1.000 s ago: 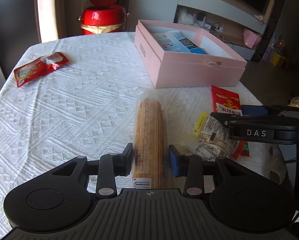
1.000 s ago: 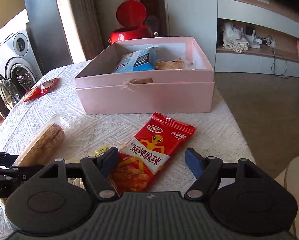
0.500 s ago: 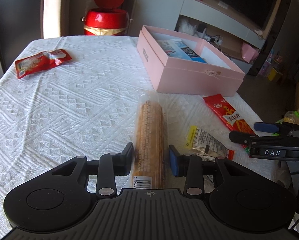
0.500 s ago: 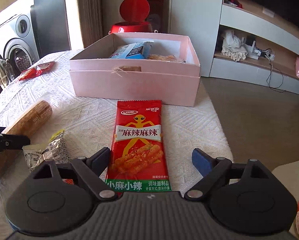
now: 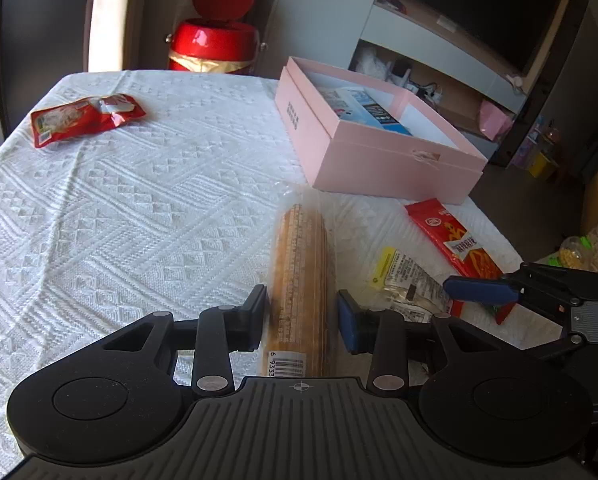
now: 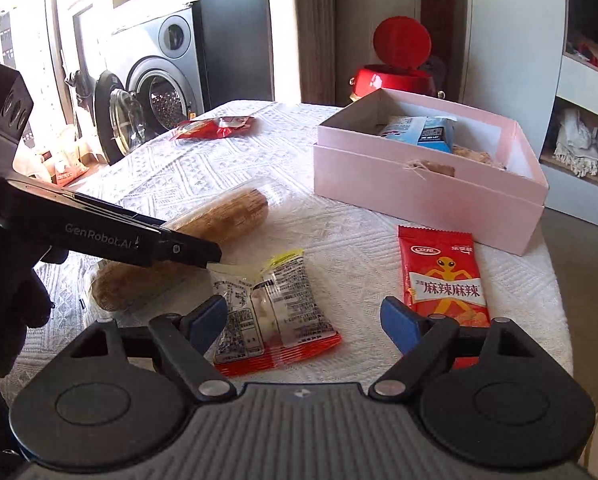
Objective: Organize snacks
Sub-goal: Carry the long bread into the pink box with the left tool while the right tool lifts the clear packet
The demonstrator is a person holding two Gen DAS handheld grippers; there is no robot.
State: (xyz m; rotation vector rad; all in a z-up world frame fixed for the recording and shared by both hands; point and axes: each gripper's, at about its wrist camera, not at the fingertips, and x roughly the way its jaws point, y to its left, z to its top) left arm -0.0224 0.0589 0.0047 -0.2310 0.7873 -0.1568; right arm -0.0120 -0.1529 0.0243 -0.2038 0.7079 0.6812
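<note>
A long clear-wrapped roll of brown biscuits (image 5: 301, 280) lies on the white tablecloth. My left gripper (image 5: 302, 312) straddles its near end, fingers close on both sides; contact is unclear. The roll also shows in the right wrist view (image 6: 219, 216), under the left gripper's finger (image 6: 171, 246). My right gripper (image 6: 303, 316) is open and empty above a small clear-and-red packet (image 6: 271, 312). A red strip snack (image 6: 443, 276) lies to its right. The open pink box (image 6: 427, 196) holds a blue packet (image 6: 419, 130) and a biscuit pack.
A red snack bag (image 5: 85, 118) lies at the table's far left. A red bin (image 5: 213, 46) stands behind the table. A washing machine (image 6: 155, 76) is at the left. The table edge (image 6: 555, 304) drops off close on the right.
The right gripper has swung left, from over the red strip snack to over the clear-and-red packet. The left gripper has stayed around the biscuit roll, its view lifted slightly.
</note>
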